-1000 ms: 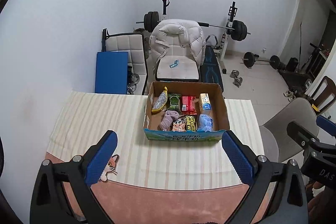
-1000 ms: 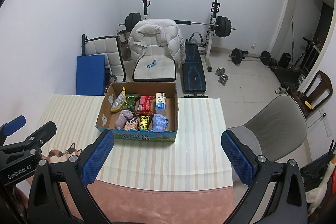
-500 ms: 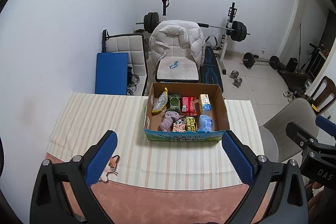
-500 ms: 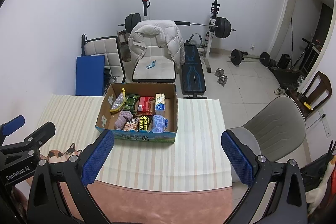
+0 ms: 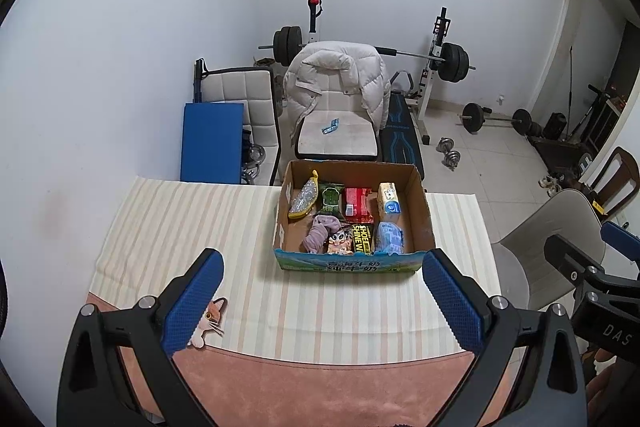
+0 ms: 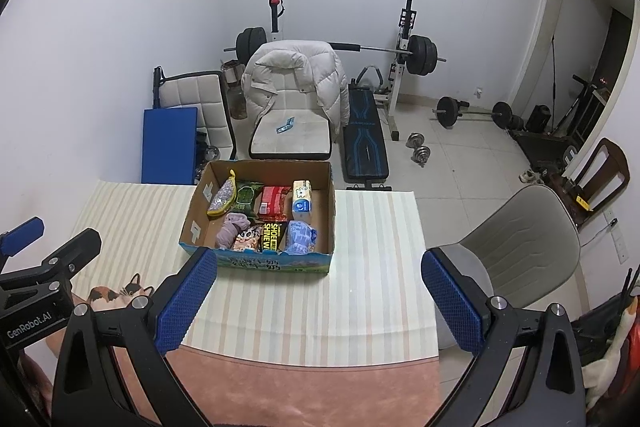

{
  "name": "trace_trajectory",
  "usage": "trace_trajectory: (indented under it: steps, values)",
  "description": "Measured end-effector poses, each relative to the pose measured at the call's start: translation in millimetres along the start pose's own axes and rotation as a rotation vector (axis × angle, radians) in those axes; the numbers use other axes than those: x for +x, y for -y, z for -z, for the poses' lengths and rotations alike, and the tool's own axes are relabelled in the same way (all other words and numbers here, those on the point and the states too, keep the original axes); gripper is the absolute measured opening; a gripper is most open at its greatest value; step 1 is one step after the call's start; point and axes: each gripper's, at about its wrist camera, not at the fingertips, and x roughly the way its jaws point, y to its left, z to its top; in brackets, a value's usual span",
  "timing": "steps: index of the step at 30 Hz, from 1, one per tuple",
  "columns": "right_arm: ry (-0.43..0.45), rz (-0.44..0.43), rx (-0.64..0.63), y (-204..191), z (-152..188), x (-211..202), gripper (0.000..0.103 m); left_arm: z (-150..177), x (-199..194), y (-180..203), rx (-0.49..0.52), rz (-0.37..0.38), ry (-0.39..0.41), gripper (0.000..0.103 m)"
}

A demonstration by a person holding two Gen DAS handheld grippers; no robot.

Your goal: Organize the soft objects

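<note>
left gripper (image 5: 322, 301): jaws wide, empty
right gripper (image 6: 320, 301): jaws wide, empty
cardboard box (image 5: 352, 264): on striped tablecloth (image 5: 192, 223), packed with soft items

The near wall of the cardboard box (image 5: 352, 263) is hiding the lower parts of the front packets (image 5: 362, 239). The cat figure (image 5: 208, 319) is being partly covered by a blue pad. The near tabletop (image 6: 304, 387) edge is being cut off by the frame.
</note>
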Motion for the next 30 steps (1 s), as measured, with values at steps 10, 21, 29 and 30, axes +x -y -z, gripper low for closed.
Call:
trace_trajectory:
  steps: [10,21,29,30]
  values:
    - [0.005,0.004,0.001,1.7,-5.1,-2.4,0.103,-1.5,-0.1,-1.7,-0.001,-0.008,0.007,0.102]
    - [0.009,0.014,0.008,2.1,-5.9,-4.8,0.103,-2.7,-0.2,-2.6,-0.005,-0.006,0.005,0.102]
    - [0.012,0.018,0.011,3.6,-7.6,-5.0,0.103,-2.6,0.0,-3.0,-0.006,-0.006,0.006,0.102]
    - [0.012,0.019,0.009,3.3,-6.1,-4.8,0.103,-2.6,0.2,-3.0,-0.006,-0.005,0.005,0.102]
